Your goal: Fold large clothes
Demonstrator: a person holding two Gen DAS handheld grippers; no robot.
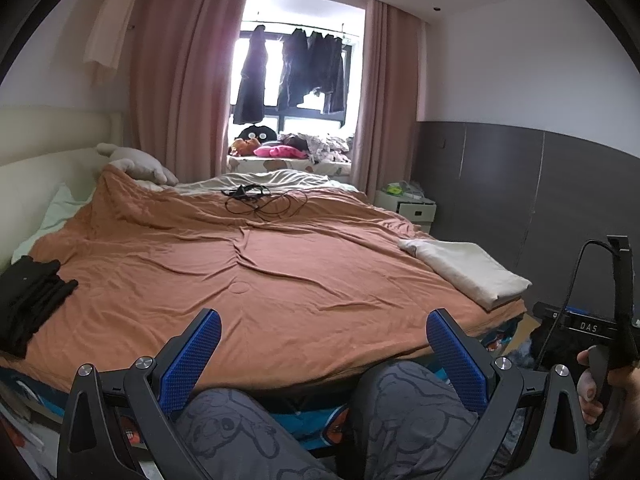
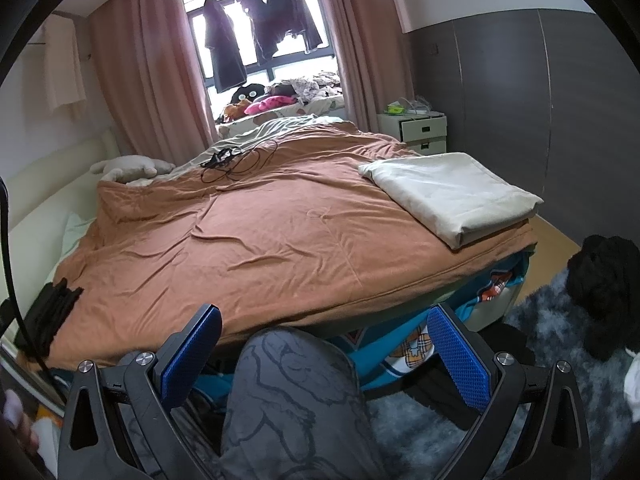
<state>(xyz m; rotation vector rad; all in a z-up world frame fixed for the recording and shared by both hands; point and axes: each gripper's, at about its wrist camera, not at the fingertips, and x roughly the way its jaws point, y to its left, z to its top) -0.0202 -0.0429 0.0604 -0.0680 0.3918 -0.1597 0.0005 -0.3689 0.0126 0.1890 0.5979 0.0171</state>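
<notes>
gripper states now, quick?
Left gripper: open, holding nothing.
Right gripper: open, holding nothing.

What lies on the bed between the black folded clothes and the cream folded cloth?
Only bare, wrinkled orange cover separates the black folded clothes from the cream folded cloth; both wrist views show it.

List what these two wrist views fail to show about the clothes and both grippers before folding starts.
- Black folded clothes: left wrist view cuts the stack at the frame's edge; the count of pieces is unreadable.
- Dark heap on the rug: right wrist view, cut by the fisheye rim; garment type unclear.
- Cream folded cloth: layers hidden under its top fold.
- Left gripper and right gripper: open, empty; the person's knees hide the floor between their fingers.
</notes>
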